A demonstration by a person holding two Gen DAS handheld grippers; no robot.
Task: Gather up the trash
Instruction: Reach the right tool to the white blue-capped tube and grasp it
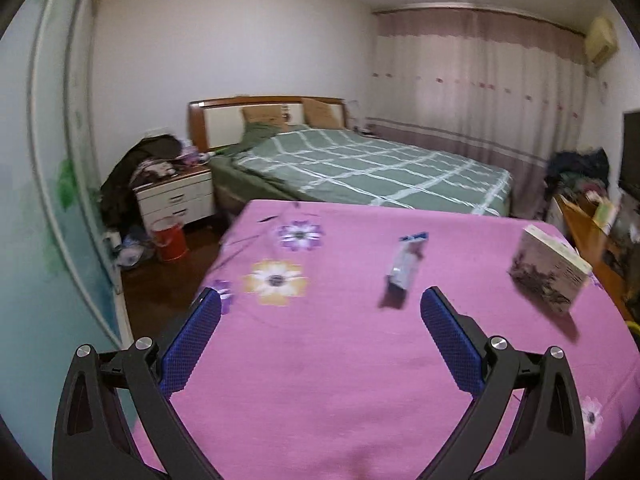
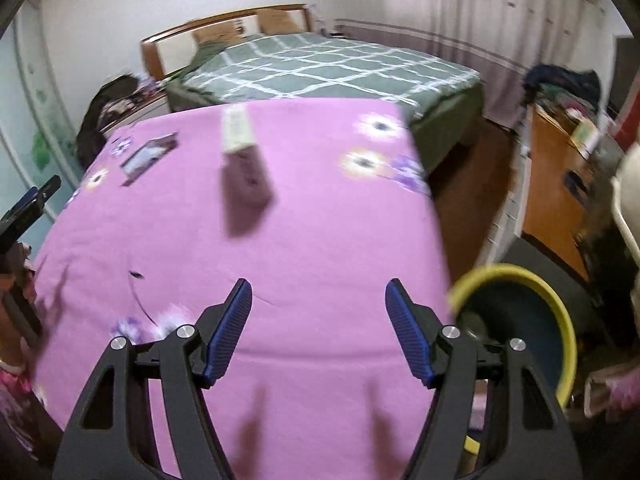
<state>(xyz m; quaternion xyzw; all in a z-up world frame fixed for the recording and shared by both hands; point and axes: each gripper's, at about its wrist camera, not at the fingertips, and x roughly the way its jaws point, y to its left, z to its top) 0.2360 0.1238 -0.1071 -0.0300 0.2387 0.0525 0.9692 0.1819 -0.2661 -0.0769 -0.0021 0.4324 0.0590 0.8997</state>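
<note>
Both grippers hover over a bench draped in a pink flower-printed cloth [image 1: 360, 360], the left gripper [image 1: 320, 320] and the right gripper [image 2: 319, 320] each with blue-padded fingers spread wide and nothing between them. The trash, a small crumpled blue-and-silver wrapper [image 1: 404, 264], lies on the cloth just ahead of the left gripper, with an upright paperback book [image 1: 550, 276] further right. A yellow-rimmed round bin with a dark inside [image 2: 520, 320] stands beside the bench's right edge.
</note>
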